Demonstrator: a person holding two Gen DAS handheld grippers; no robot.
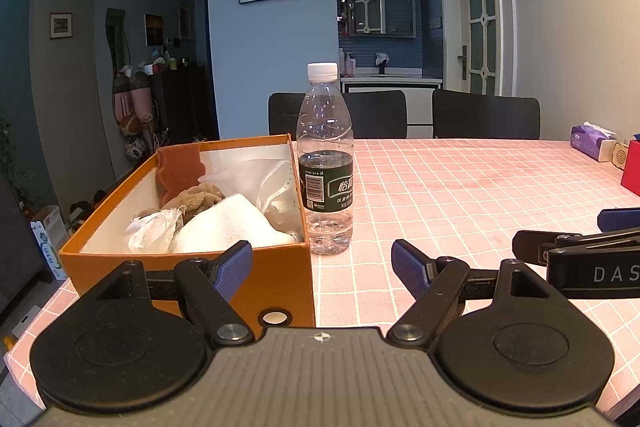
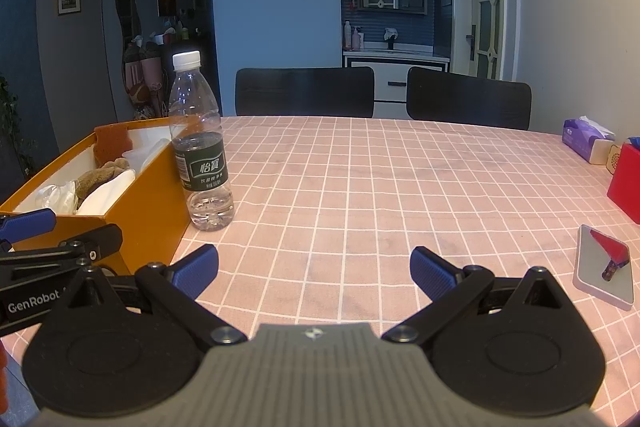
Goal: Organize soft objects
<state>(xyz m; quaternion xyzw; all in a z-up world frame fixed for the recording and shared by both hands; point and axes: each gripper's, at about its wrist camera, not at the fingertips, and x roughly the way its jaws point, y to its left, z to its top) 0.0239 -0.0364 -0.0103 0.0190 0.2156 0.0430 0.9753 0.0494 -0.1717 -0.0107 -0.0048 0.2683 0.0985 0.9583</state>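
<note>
While the pink checked table is seen to carry almost nothing soft on its open surface, the sorting is judged to be near its end. An orange box stands at the table's left edge, and the soft things are gathered inside it: a white folded cloth, a brown plush toy, an orange sponge against the far wall, and crumpled clear plastic. A water bottle stands upright just beside the box's right wall, outside it. A purple tissue pack lies well apart at the far right edge.

Both the left gripper and the right gripper are held low over the table with jaws apart and nothing between them. If anything remains, the tissue pack would have to be reached by the right gripper and carried across, with the bottle avoided on the way.
</note>
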